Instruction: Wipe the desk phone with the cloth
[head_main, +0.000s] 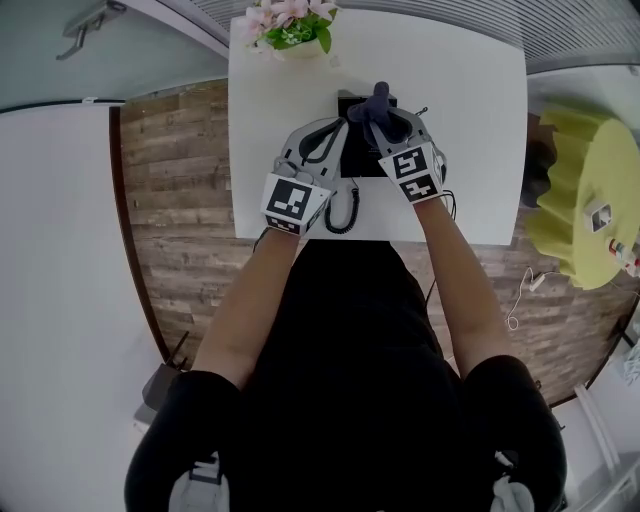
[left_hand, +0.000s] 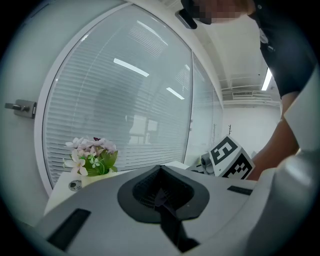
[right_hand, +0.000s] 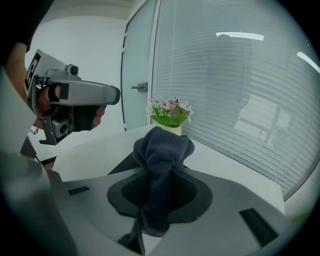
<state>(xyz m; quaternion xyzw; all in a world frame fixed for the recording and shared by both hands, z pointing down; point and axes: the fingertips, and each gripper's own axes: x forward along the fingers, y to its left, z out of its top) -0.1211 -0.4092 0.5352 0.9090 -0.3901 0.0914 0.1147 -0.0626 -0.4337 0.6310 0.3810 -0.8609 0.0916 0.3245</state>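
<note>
Desk phone (head_main: 362, 162): at the middle of the white table (head_main: 470, 120), largely covered by both grippers, with its coiled cord (head_main: 343, 208) trailing toward the near edge. The right gripper (head_main: 385, 118) has its jaws clamped on a bunched dark cloth (right_hand: 162, 150). The wad sticks out past the tips over the phone's far end, evidently as a wiping pad. The left gripper (left_hand: 160, 192), closed on nothing, sits at the phone's left side, probably to steady it.

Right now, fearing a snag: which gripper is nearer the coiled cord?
Left. The left gripper lies just left of the coiled cord; the right gripper sits farther right.
</note>
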